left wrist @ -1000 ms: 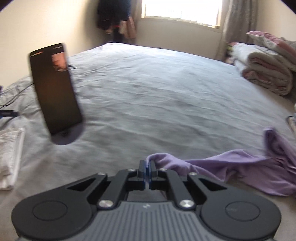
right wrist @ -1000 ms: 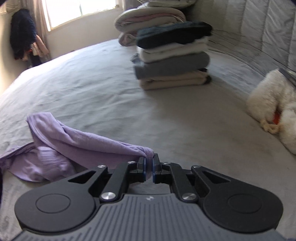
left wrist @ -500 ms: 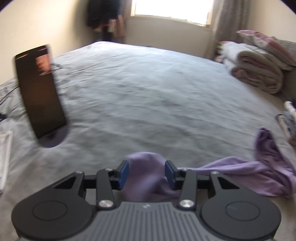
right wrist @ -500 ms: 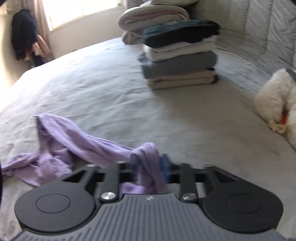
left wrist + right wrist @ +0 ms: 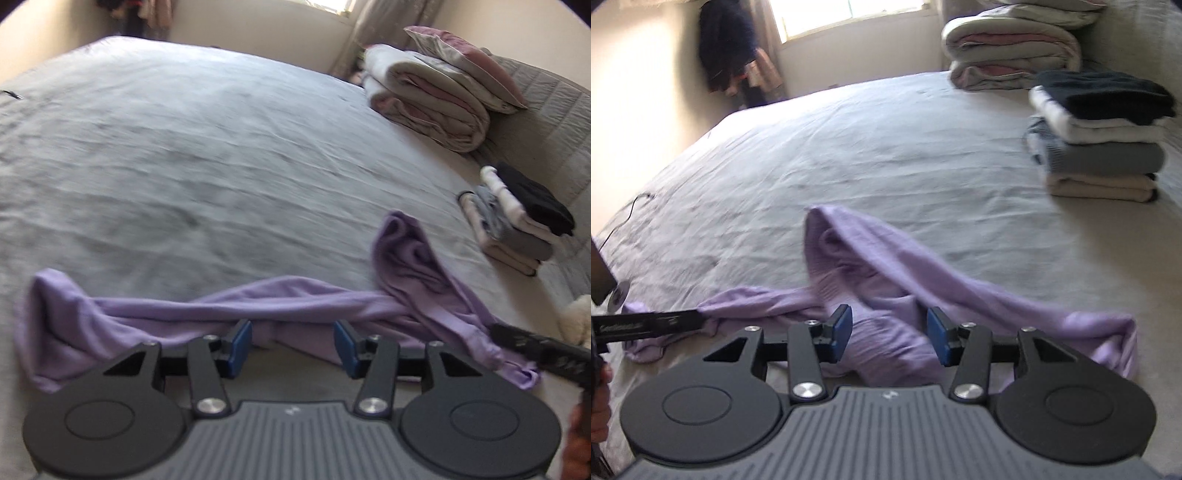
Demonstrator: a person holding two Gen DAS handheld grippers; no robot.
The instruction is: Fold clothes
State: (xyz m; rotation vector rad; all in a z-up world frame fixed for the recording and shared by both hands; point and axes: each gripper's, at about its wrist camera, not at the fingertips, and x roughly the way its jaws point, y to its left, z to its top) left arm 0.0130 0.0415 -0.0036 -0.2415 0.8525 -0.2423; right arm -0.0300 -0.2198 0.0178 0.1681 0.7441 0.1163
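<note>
**op_remote:** Checking in mid-fold on the lilac top. Both grippers stand about half spread with nothing pinched. The left gripper [image 5: 292, 347] has its jaws opening, and the purple garment [image 5: 295, 302] lies just beyond the pads, a rumpled band running across in front of them, not pressed by either pad. The right gripper [image 5: 890, 338] has its blue pads apart too; there the cloth sits between and under the jaws, loose, neither pad pressing on it.

**fold_lurker:** So where's the garment relative to everything?

**op_remote:** Strung out sideways on the bed sheet [image 5: 184, 166], twisted like a rope. One bunched end sits off to the left of the left jaws, and a hump rises ahead and to the right of them. From the right wrist view that hump [image 5: 846, 236] stands just ahead of the jaws and a long fold trails off to their right. The folded stack [image 5: 1100, 144] is well beyond, up right.

**fold_lurker:** Which step is that, then?

**op_remote:** I'd call it the spreading stage: garment laid down, no fold made yet. My guess is the next move calls for finding two real edges, hem or shoulders, closing on a single layer each, then pulling apart to flatten it. It's too twisted to fold as it lies.
</note>
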